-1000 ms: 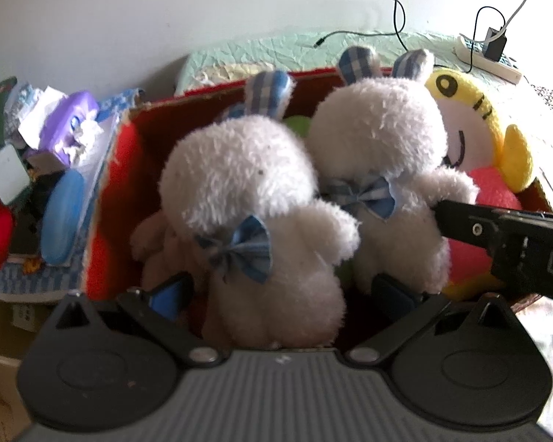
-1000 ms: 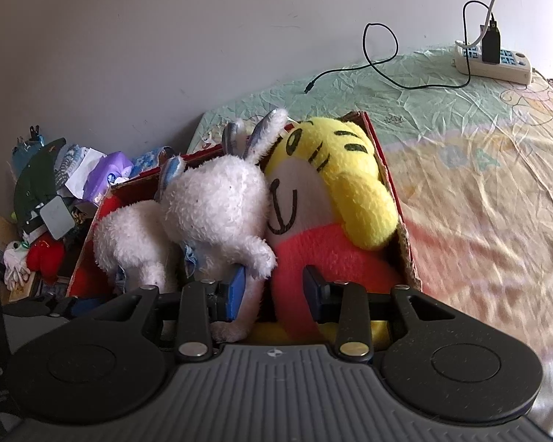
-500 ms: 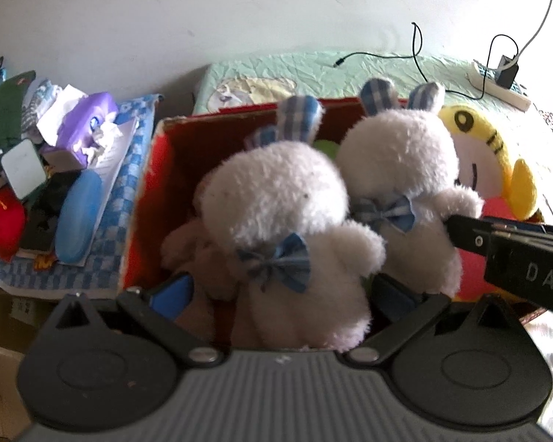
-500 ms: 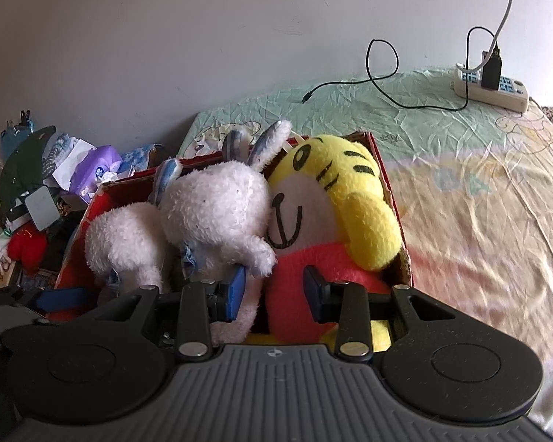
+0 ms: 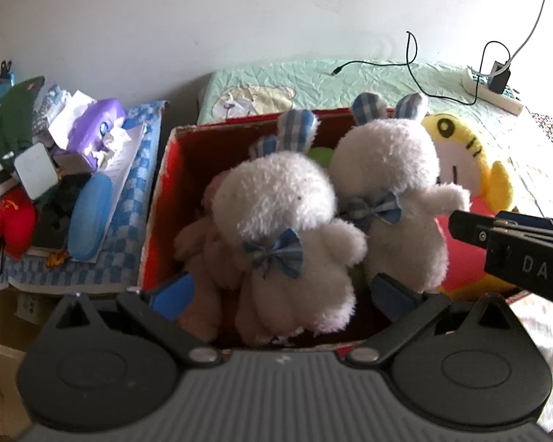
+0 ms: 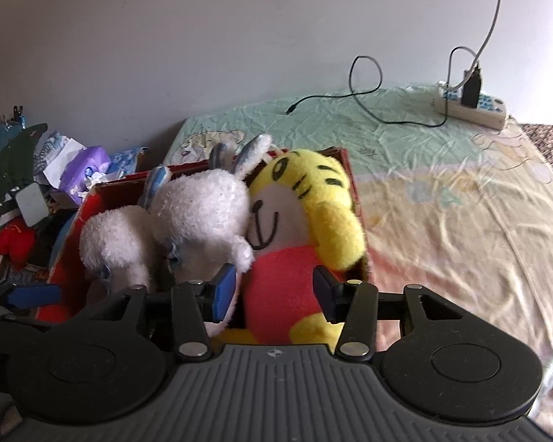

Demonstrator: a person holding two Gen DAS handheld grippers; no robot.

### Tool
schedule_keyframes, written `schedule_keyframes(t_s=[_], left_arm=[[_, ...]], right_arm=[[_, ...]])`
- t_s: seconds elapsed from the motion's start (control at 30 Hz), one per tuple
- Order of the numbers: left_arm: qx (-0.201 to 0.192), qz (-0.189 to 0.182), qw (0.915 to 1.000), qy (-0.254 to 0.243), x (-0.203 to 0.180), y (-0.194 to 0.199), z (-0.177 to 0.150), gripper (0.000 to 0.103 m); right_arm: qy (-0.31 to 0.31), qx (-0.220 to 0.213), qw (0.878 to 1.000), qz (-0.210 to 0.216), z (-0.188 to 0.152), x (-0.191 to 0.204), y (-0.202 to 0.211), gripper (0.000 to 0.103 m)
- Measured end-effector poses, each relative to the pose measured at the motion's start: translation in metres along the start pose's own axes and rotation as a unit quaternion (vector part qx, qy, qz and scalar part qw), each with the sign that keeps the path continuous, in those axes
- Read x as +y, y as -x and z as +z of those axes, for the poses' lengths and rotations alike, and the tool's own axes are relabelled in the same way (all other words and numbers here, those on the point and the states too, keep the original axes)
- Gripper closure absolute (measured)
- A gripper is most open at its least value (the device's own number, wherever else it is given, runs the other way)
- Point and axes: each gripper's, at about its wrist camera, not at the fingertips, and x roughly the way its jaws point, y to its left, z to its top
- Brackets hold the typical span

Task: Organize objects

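While its jaws have just been opening, the right gripper [image 6: 272,291] lets go of the soft yellow-and-red tiger toy [image 6: 298,228] still between them; the left gripper [image 5: 284,294] gapes around a fluffy white bunny [image 5: 287,243]; both toys sit in the red cardboard box [image 5: 158,199].

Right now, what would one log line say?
right fingers: just opened, straddling tiger plush | left fingers: open around rabbit plush | red box: full

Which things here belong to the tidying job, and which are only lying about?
Job: red box, two white rabbits, yellow tiger, brown bear.

Lying about: power strip, black cable, tissue pack, blue case.
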Motion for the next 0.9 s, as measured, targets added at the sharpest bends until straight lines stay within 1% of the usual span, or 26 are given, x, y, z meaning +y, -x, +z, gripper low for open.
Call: schedule_keyframes(t_s=[0.2,0.3,0.57,0.77,0.9], left_arm=[[-0.003,-0.008,1.0000,-0.003,-0.006,0.007,-0.001,0.000],[-0.008,-0.015,0.9998,-0.013,-0.013,0.014,-0.002,0.000],[-0.010,-0.030,0.9991,-0.027,-0.026,0.016,-0.006,0.000],[-0.005,-0.021,0.9995,-0.025,-0.028,0.014,-0.006,0.000],[0.007,-0.009,0.9997,-0.020,-0.024,0.013,-0.007,0.000]], right_arm=[[0.008,-0.019,1.000,-0.019,-0.002,-0.004,0.017,0.054],[0.004,-0.027,0.999,-0.032,-0.004,-0.010,0.025,0.054],[-0.011,-0.030,0.998,-0.057,-0.011,-0.020,0.035,0.054],[-0.014,-0.031,0.998,-0.049,-0.013,-0.020,0.038,0.053],[-0.007,-0.026,0.999,-0.036,-0.011,-0.013,0.036,0.049]])
